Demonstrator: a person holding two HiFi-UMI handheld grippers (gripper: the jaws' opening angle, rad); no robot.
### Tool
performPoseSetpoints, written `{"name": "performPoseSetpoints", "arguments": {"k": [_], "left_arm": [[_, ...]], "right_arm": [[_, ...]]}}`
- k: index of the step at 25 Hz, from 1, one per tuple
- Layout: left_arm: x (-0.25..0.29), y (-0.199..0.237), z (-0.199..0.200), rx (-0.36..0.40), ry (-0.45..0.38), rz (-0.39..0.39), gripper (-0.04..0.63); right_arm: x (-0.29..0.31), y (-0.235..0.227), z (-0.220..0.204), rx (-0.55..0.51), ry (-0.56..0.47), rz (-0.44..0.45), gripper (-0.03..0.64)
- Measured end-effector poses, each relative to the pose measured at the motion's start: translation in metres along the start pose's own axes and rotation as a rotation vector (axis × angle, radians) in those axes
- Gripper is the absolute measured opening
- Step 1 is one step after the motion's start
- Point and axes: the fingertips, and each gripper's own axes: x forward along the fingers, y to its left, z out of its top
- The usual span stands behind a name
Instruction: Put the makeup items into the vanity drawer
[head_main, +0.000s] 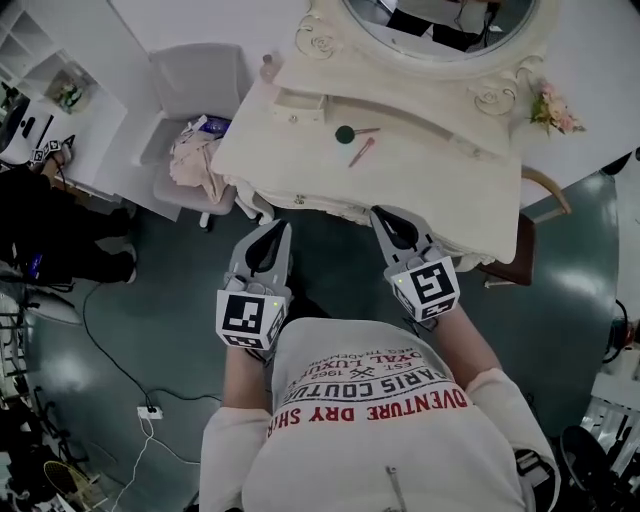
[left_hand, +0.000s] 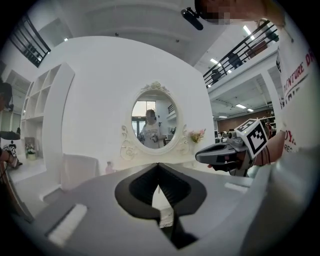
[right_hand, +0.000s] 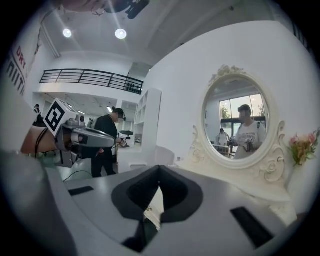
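Left of the cream-white carved vanity table (head_main: 430, 170) stands a grey padded chair (head_main: 195, 95) with a heap of pale pink cloth (head_main: 200, 160) on its seat. On the back left part of the vanity top sits a small cream drawer box (head_main: 300, 103), its front flush. Right of it, near the middle of the top, lies a dark green round compact (head_main: 344, 134), and just beside that, towards the front, a slim pink stick (head_main: 361, 152) lies at a slant; the two are apart. The oval mirror (head_main: 440, 20) rises at the back of the vanity, and a spray of pink flowers (head_main: 555, 110) stands at its right end.

In front of the vanity, short of its front edge, the left gripper (head_main: 275, 235) points at it, jaws pressed together at the tips with nothing between them. Right of it, the right gripper (head_main: 388, 225) reaches slightly nearer the vanity's edge, likewise closed and empty.
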Motion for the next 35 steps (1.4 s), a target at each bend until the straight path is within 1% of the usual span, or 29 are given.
{"name": "performPoseSetpoints", "arguments": {"k": [4, 7, 10, 13, 17, 21, 25, 28, 30, 34, 35], "left_arm": [[0.045, 0.059, 0.005, -0.011, 0.025, -0.080, 0.009], [0.079, 0.100, 0.013, 0.001, 0.032, -0.151, 0.009], [0.113, 0.147, 0.016, -0.011, 0.036, -0.200, 0.009], [0.144, 0.187, 0.015, -0.013, 0.049, -0.264, 0.009], [0.190, 0.218, 0.019, 0.003, 0.060, -0.369, 0.009], [0.226, 0.236, 0.019, -0.001, 0.073, -0.413, 0.009], [0.251, 0.228, 0.010, -0.029, 0.099, -0.471, 0.009], [0.260, 0.217, -0.004, -0.033, 0.128, -0.498, 0.009], [0.267, 0.213, -0.012, -0.033, 0.142, -0.500, 0.009], [0.285, 0.211, -0.028, -0.046, 0.168, -0.467, 0.009], [0.290, 0.211, -0.033, -0.042, 0.175, -0.457, 0.009]], "right_arm": [[0.065, -0.025, 0.004, 0.090, 0.057, -0.076, 0.006], [0.109, -0.042, 0.010, 0.096, 0.088, -0.137, 0.007], [0.153, -0.057, 0.016, 0.094, 0.119, -0.199, 0.008], [0.191, -0.069, 0.017, 0.129, 0.151, -0.258, 0.008], [0.226, -0.094, 0.011, 0.195, 0.201, -0.349, 0.008], [0.247, -0.111, -0.002, 0.205, 0.274, -0.413, 0.008], [0.252, -0.122, -0.019, 0.241, 0.324, -0.432, 0.008], [0.252, -0.132, -0.037, 0.269, 0.368, -0.441, 0.008], [0.256, -0.137, -0.052, 0.286, 0.399, -0.415, 0.008], [0.267, -0.147, -0.084, 0.315, 0.479, -0.318, 0.008], [0.269, -0.149, -0.094, 0.321, 0.505, -0.294, 0.022]]}}
